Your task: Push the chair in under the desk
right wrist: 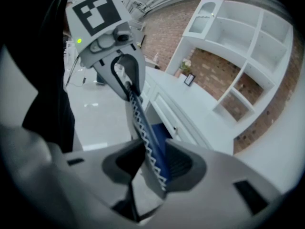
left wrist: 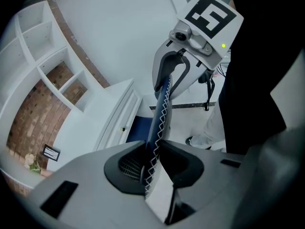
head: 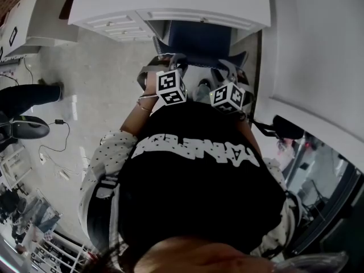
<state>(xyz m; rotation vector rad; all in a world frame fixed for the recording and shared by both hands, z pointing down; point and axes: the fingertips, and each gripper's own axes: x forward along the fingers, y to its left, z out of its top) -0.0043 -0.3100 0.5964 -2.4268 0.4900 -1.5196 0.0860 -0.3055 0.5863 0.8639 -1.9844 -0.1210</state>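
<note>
A blue chair [head: 199, 41] stands with its seat partly under the white desk [head: 170, 4]. Its back has a dark blue top edge with white zigzag stitching [left wrist: 161, 113]. My left gripper [left wrist: 152, 157] is shut on that edge, near its left end. My right gripper [right wrist: 153, 163] is shut on the same edge, further right. Each gripper view shows the other gripper clamped at the far end of the edge: the right gripper [left wrist: 175, 73] and the left gripper [right wrist: 121, 68]. From the head view, the left gripper [head: 166, 62] and the right gripper [head: 230, 71] sit side by side over the chair back, just below the desk front.
Desk drawers [head: 122, 26] lie left of the chair. A white counter [head: 318, 56] runs along the right. On the floor to the left are someone's dark leg [head: 28, 95], a black object [head: 28, 128] and cables [head: 57, 147]. Brick-backed white shelves [right wrist: 238, 80] rise behind the desk.
</note>
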